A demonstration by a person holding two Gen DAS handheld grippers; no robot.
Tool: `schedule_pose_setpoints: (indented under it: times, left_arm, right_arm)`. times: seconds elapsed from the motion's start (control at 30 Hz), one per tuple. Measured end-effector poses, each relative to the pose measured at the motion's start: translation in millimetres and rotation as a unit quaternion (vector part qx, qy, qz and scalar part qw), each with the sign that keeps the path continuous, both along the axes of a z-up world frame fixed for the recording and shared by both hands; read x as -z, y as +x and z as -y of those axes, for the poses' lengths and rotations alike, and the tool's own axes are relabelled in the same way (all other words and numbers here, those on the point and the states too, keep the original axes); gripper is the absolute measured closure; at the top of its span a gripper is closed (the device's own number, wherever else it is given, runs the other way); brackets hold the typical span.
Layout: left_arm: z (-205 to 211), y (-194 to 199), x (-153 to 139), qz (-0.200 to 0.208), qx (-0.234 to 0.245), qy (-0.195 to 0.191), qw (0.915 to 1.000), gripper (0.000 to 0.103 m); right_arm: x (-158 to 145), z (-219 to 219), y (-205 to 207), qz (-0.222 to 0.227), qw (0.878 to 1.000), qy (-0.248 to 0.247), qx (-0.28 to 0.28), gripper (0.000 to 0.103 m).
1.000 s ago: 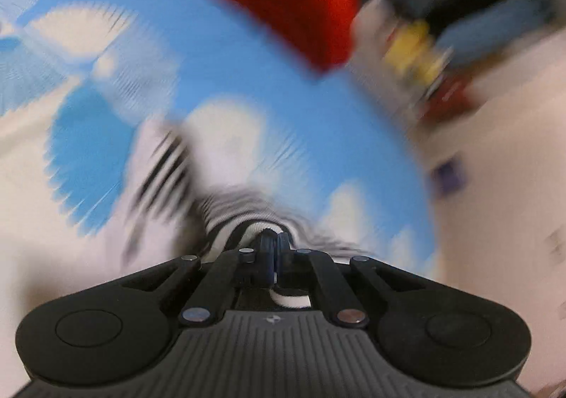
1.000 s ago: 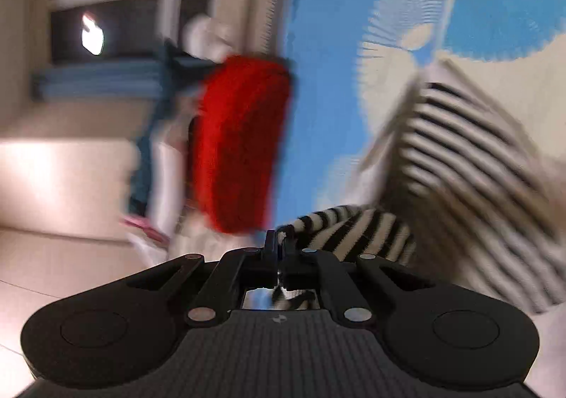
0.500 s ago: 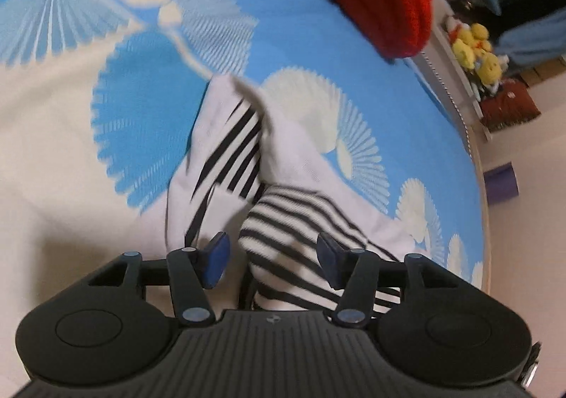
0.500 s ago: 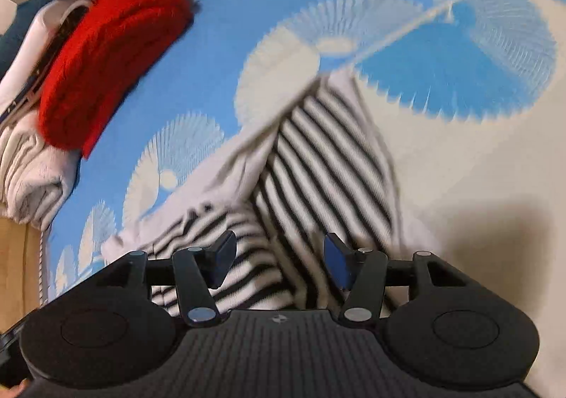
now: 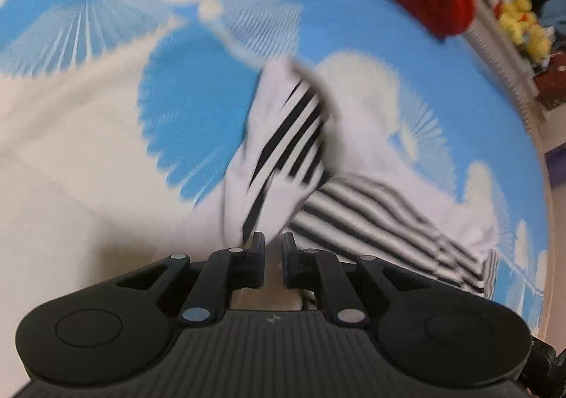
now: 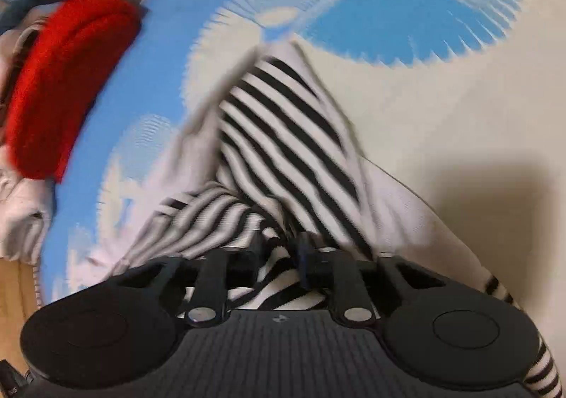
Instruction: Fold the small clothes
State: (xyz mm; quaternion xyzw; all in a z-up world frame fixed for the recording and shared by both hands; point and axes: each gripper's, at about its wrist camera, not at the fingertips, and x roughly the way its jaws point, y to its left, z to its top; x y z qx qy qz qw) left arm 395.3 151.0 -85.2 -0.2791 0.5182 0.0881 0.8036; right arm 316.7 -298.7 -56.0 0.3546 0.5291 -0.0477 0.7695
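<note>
**Both grippers low over the striped garment**

Left gripper [image 5: 273,249] has its jaws drawn close with a narrow gap between them, white cloth showing in that gap; whether they actually pinch it cannot be told. Right gripper [image 6: 279,256] sits with its fingers buried in folds of the black-and-white striped garment [image 6: 283,150], which bunches between them (the grip itself is hidden). That garment lies crumpled on a blue and cream fan-patterned cover [image 5: 191,108]. Beyond it rests a folded red knit [image 6: 67,80], beside pale folded clothes [image 6: 21,214].
</note>
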Motion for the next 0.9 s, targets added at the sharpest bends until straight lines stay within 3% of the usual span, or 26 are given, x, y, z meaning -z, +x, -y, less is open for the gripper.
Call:
schedule_pose_setpoints:
  times: [0.13, 0.2, 0.27, 0.33, 0.37, 0.4, 0.47, 0.53, 0.6, 0.67, 0.77, 0.8, 0.83, 0.9]
  left_arm:
    - [10.4, -3.3, -38.7, 0.102, 0.028, 0.009, 0.9944, 0.089]
    - [18.5, 0.2, -34.9, 0.109, 0.056, -0.022, 0.9923, 0.086]
    - [23.5, 3.9, -12.3, 0.073, 0.061, -0.066, 0.9933, 0.083]
    - [23.2, 8.3, 21.0, -0.006, 0.052, -0.069, 0.9963, 0.084]
    - [22.2, 9.0, 33.6, -0.041, 0.043, -0.051, 0.9969, 0.084]
    - [21.1, 7.4, 37.1, -0.042, 0.036, -0.046, 0.9974, 0.087]
    - [27.5, 8.9, 25.5, -0.028, 0.046, -0.038, 0.9978, 0.084]
    - [39.7, 5.7, 7.0, 0.015, 0.074, -0.024, 0.9968, 0.068]
    - [55.0, 2.3, -3.9, 0.049, 0.104, -0.037, 0.9927, 0.066]
    - [69.9, -1.8, 0.4, 0.052, 0.134, -0.064, 0.9876, 0.064]
    - [85.5, -4.6, 21.2, -0.004, 0.152, -0.051, 0.987, 0.06]
    - [86.9, -3.5, 32.1, -0.047, 0.15, -0.028, 0.9871, 0.061]
    - [82.7, -5.8, 34.7, -0.061, 0.14, -0.014, 0.9882, 0.075]
    - [74.7, -5.0, 25.7, -0.059, 0.11, -0.02, 0.992, 0.076]
  right_arm:
    - [-44.3, -21.5, 4.4, 0.092, 0.988, -0.114, -0.043, 0.059]
    - [-59.1, -28.8, 3.3, 0.139, 0.982, -0.119, -0.051, 0.057]
    - [-62.1, -30.8, 2.6, 0.165, 0.979, -0.092, -0.072, 0.057]
    - [-53.8, -32.5, 4.3, 0.153, 0.983, -0.037, -0.092, 0.054]
    - [-41.8, -31.3, 8.3, 0.122, 0.988, -0.001, -0.095, 0.048]
    - [-27.5, -31.0, 13.0, 0.073, 0.992, 0.013, -0.101, 0.047]
    - [-8.5, -31.2, 12.1, -0.001, 0.994, -0.036, -0.105, 0.051]
    - [-10.3, -30.6, 11.5, 0.005, 0.993, -0.057, -0.102, 0.055]
    - [-23.2, -31.9, 10.9, 0.037, 0.993, -0.047, -0.103, 0.052]
    - [-36.8, -31.9, 8.3, 0.074, 0.99, -0.039, -0.114, 0.053]
    - [-39.4, -35.1, 10.5, 0.08, 0.988, -0.02, -0.133, 0.052]
    - [-31.6, -34.9, 11.8, 0.06, 0.988, -0.02, -0.138, 0.052]
    - [-24.6, -35.6, 7.5, 0.028, 0.99, -0.036, -0.136, 0.052]
    - [-11.7, -30.1, 1.9, -0.016, 0.989, -0.078, -0.124, 0.053]
